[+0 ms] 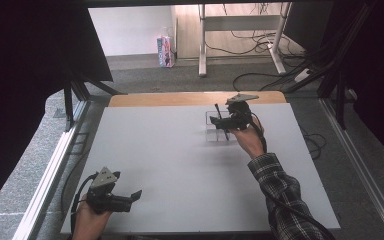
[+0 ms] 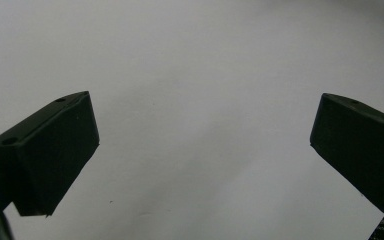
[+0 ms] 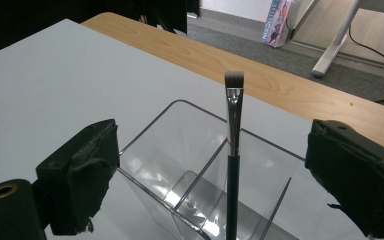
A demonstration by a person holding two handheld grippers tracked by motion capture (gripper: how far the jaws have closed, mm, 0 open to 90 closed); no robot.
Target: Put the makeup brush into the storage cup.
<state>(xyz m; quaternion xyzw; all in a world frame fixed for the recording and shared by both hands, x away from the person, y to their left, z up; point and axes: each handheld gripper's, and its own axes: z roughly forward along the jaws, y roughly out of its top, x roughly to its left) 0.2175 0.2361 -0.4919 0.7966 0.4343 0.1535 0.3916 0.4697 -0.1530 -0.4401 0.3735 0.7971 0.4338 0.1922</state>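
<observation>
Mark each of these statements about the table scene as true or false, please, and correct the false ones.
1. The brush stands in the clear box. True.
2. The right gripper squeezes the brush. False: its jaws stand wide apart, and the brush is between them untouched.
3. The left gripper holds a cup. False: its jaws are open over the bare table.
4. The bristles point up. True.
5. The box lies near the person's left hand. False: it is by the right hand.
</observation>
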